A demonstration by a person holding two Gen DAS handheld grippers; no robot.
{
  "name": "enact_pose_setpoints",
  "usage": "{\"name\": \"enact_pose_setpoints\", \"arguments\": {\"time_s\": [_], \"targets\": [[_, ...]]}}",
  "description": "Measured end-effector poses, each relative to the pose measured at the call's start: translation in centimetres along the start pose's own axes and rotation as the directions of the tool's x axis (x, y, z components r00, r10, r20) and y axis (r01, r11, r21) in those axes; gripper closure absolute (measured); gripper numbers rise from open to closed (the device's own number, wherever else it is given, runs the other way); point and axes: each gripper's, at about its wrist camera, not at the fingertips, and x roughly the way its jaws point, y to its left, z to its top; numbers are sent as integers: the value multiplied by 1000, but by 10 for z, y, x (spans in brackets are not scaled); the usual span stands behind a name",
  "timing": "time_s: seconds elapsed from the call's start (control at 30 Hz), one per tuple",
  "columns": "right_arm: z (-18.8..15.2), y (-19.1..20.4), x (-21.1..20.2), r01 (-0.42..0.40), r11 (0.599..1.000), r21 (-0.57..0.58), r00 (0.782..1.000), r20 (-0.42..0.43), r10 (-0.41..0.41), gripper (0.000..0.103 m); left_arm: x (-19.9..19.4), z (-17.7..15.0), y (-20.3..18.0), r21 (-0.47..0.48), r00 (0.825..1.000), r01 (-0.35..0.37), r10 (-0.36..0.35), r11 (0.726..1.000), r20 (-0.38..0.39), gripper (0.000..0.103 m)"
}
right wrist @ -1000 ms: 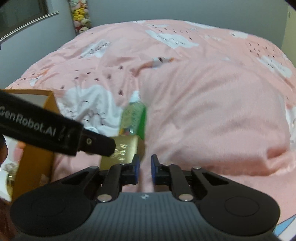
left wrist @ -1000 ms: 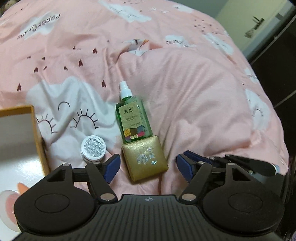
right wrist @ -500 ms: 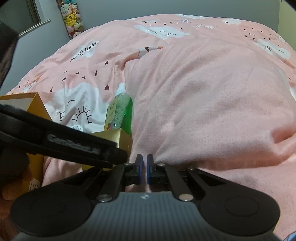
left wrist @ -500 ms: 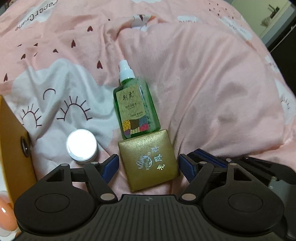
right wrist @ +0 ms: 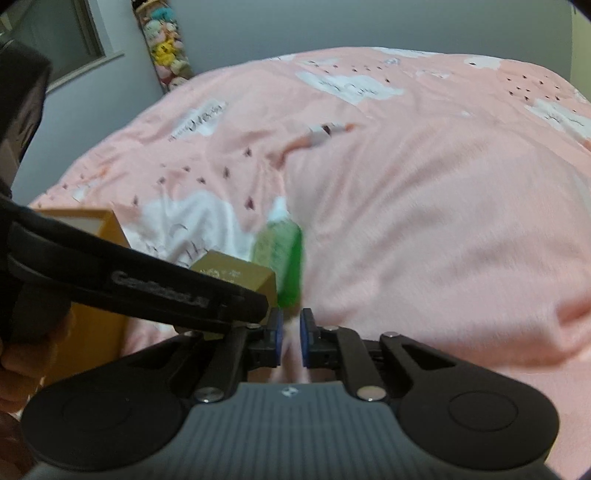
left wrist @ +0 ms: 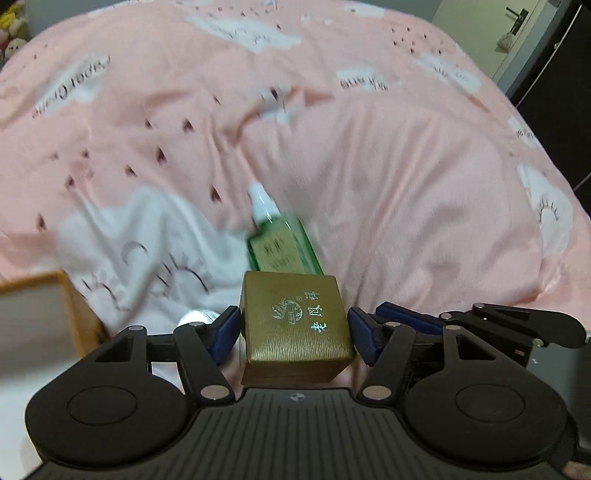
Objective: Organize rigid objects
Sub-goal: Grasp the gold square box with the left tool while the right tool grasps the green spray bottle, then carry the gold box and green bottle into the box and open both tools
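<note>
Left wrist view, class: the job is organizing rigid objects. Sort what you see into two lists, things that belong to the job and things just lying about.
Part of the job:
- gold box, between the closing left gripper jaws
- green spray bottle
- small round jar, mostly hidden
- open orange box

Just lying about:
- pink bedspread
- plush toys
- door handle

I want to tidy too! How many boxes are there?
2: a small gold box between the left gripper's closing jaws, and an open orange box at the left. More may be hidden.
</note>
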Motion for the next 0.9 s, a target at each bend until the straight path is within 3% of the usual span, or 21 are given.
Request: {"name": "enact_pose_setpoints", "arguments": {"time_s": [0.07, 0.2, 0.53, 0.7, 0.9], "targets": [[10, 4, 4, -6, 1000, -19, 1000, 2, 6, 91, -8, 7, 9, -4, 1000, -15, 16, 1000, 20, 30], [28, 5, 22, -42, 999, -2, 999, -15, 42, 73, -15, 24, 23, -11, 997, -51, 52, 999, 52, 30], [57, -7, 84, -41, 996, 85, 994, -98, 50, 69, -3, 41, 35, 18, 997, -70, 69, 997, 44, 30], [57, -14, 103, -67, 991, 113, 990, -119, 80, 54, 4, 44, 41, 8, 998, -62, 61, 998, 34, 30], [53, -24, 118, -124, 975, 184, 980, -134, 149, 57, 3, 44, 44, 6, 998, -59, 58, 998, 38, 30]]}}
